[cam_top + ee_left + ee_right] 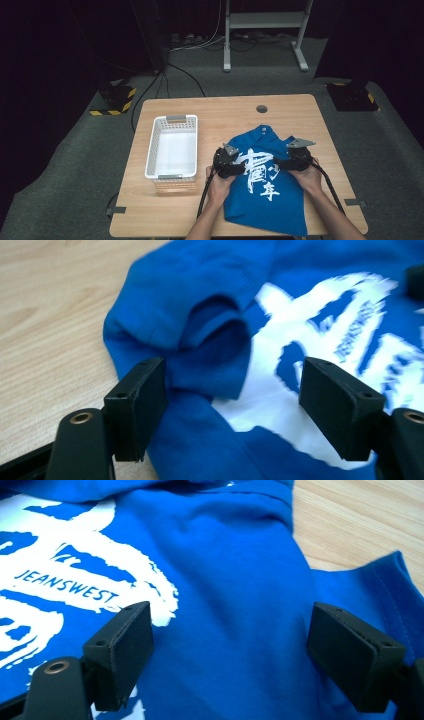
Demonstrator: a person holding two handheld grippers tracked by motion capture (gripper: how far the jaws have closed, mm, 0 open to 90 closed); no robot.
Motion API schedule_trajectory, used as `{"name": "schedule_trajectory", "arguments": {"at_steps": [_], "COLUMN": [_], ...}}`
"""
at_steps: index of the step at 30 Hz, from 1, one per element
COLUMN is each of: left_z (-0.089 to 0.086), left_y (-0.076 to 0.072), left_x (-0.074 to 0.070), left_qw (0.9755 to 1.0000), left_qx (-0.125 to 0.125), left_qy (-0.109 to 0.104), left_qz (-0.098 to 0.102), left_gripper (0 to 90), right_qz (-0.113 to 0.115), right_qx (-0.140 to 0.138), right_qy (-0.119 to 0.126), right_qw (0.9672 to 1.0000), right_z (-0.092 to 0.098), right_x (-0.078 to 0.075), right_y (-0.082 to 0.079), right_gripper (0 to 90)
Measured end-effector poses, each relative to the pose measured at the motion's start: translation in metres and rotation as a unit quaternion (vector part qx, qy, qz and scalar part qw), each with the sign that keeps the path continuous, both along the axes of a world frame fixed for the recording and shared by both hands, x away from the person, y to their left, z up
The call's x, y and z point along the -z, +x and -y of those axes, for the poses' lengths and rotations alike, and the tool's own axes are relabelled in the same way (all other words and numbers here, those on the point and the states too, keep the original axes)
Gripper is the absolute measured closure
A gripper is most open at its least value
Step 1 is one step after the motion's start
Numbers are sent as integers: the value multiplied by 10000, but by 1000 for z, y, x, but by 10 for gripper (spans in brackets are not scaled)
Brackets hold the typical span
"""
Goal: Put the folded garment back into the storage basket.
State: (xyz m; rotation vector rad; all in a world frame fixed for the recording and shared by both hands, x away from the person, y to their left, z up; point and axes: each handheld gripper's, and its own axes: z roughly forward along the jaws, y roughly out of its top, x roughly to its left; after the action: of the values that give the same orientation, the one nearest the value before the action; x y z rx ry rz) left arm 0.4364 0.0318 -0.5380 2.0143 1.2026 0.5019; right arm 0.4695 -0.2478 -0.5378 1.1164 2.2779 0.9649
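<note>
Blue T-shirt (272, 195) spread on the right half of the wooden desk (165, 220), white print facing up, collar end far, hem end near and hanging at the near desk edge. White plastic basket (172, 147) on the left half of the desk, well apart from the shirt's left edge.

Left gripper (231, 167) over the shirt's left side, beside the white print; left hand (218, 184) behind it, forearm entering from the near edge. In the left gripper view, left gripper (232, 405) with jaws standing wide apart, no pinch on the cloth. Bunched fold of the T-shirt (220, 355) and its sleeve opening lying between and just beyond the jaws; left jaw at the cloth's edge where blue meets bare desk (45, 315), right jaw over the white print. Contact with the fabric underneath hard to tell.

Right gripper (295, 161) over the shirt's right side, right of the print; right hand (309, 177) behind it, cable trailing toward the near right. In the right gripper view, right gripper (230, 650) likewise wide open, nothing clamped. Smooth stretch of the T-shirt (235, 605) filling the gap between the jaws; one jaw above the print's edge with the word JEANSWEST, the other near the shirt's outer hem, bare desk (360, 515) beyond.

Both grippers roughly level with each other across the shirt's chest, print between them.
</note>
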Motion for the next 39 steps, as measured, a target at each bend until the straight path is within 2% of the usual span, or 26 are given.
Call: {"name": "schedule_trajectory", "arguments": {"at_steps": [3,6,9,11,12,15,16,18,20,21,22,25,32,36,39], "left_z": [0,0,-6,-11,-12,-14,-13,-13,-12,-13,-13,-14,-24,-26,-24], "left_y": [2,2,3,2,1,0,0,1,1,1,1,2,3,2,-1], "left_x": [-1,-1,-2,-1,-1,0,0,0,1,1,1,1,-1,-1,-2], "left_qw": [9999,9997,9995,9994,9993,9993,9993,9993,9994,9994,9994,9994,9988,9987,9987], "left_qx": [-73,-103,-242,-325,-348,-362,-361,-353,-340,-334,-334,-342,-469,-476,-355], "left_qy": [140,231,197,81,71,83,82,66,89,87,82,94,84,-83,-349], "left_qz": [10,19,-47,-112,-105,-84,-75,-58,-31,-29,-28,-37,-117,-158,-142], "left_gripper": [287,293,283,278,276,277,276,275,272,272,272,269,260,255,249], "right_qz": [72,19,87,46,90,79,42,85,-44,-51,-17,-145,-137,-59,-8], "right_qx": [86,318,547,619,599,349,166,-60,-225,-255,-264,-183,255,407,197], "right_qy": [23,41,-107,-198,-224,109,200,84,27,-78,-33,169,132,-127,-10], "right_qw": [9999,9995,9984,9979,9979,9993,9997,9999,9997,9996,9996,9996,9995,9991,9998], "right_z": [8,18,26,26,24,16,10,-3,-13,-17,-17,-9,16,15,8], "right_x": [1,1,-1,-4,-5,-10,-11,-10,-5,-2,0,2,0,-4,-9], "right_y": [6,17,23,22,19,9,4,-4,-8,-9,-9,-1,14,14,4], "right_gripper": [179,167,174,199,203,195,193,196,189,181,180,177,176,187,186]}}
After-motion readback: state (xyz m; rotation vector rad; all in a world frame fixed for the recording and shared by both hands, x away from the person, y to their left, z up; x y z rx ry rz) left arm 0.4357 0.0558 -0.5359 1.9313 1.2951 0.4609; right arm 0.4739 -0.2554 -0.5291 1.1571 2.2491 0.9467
